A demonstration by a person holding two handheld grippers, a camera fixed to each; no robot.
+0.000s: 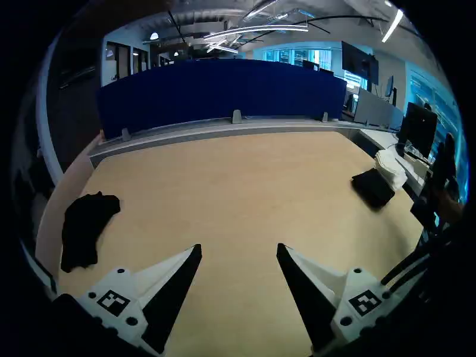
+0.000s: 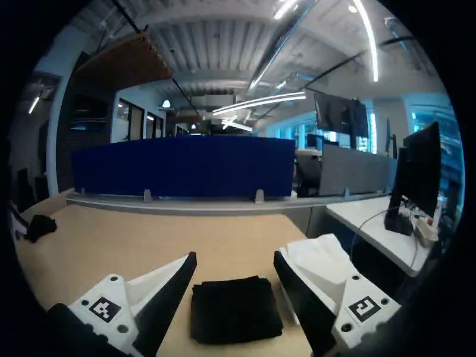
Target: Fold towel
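Folded black towel already lies at the right edge of the counter, just beside a white stack; the crumpled black towel over on the left is not folded yet, so that looks like your next one. Your left gripper and right gripper both have fingers spread wide, grasping nothing. No readable brand or writing, just square markers on the grippers.
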